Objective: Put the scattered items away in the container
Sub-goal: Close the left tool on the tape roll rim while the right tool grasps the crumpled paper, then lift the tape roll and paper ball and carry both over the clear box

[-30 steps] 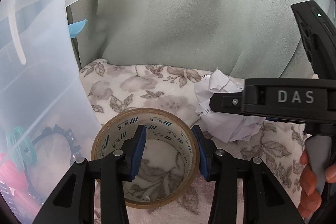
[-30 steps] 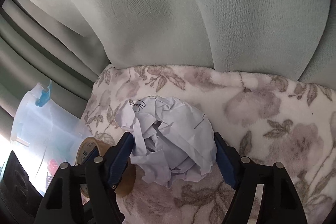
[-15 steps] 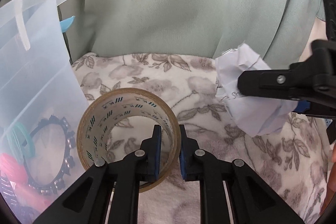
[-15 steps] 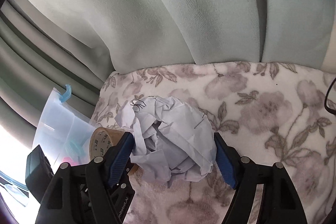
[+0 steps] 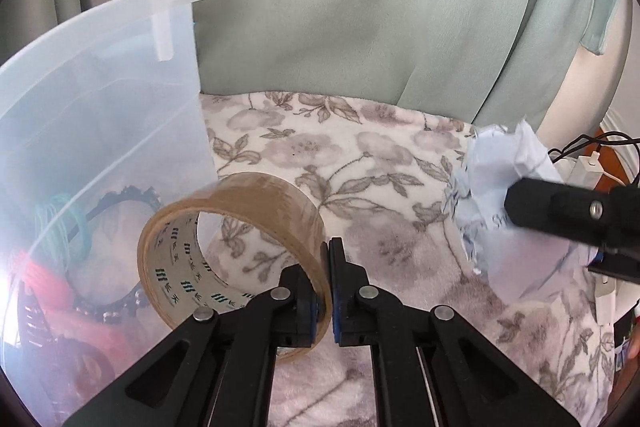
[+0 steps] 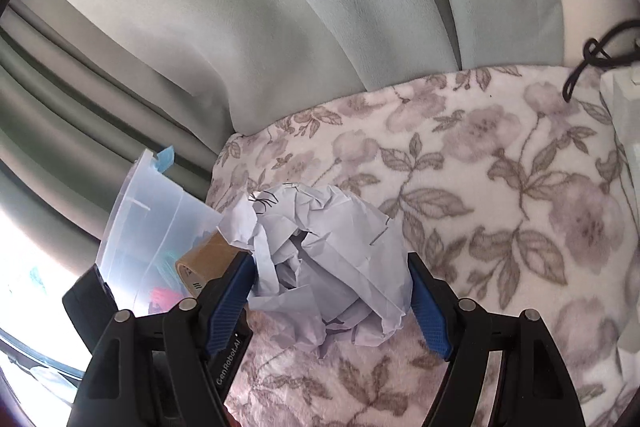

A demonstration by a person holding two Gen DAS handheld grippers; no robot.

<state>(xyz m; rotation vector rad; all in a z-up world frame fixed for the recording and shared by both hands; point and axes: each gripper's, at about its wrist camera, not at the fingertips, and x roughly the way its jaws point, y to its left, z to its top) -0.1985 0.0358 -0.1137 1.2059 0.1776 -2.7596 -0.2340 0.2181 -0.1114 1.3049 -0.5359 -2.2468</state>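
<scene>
surroundings: pale green curtain hangs behind the floral blanket; black cable and a white object at the blanket's far right edge, past the paper ball
landmark: clear plastic container stands on the blanket's left side, open top, small blue clip on its far rim
in the way: container's near wall rises between the tape roll and the inside of the container — the roll is just beside that wall, outside it
counts: one tape roll, one crumpled paper ball, one container, two tongs; inside the container a black toothed ring, teal loops and something red, number of pieces too blurred to tell
tape roll: brown tape roll tilted on edge, just right of the container wall, core opening facing the left camera
left tongs: left tongs nearly together, clamped on the roll's band — one blue pad inside the ring, the other outside
paper ball: crumpled paper ball, pale blue-white with pen marks, well to the right of the container, above the blanket
right tongs: right tongs spread wide, clamped on the paper ball with a blue pad against each side; seen in the left view as a black finger across the ball
relation: roll lies between the container and the paper ball
</scene>
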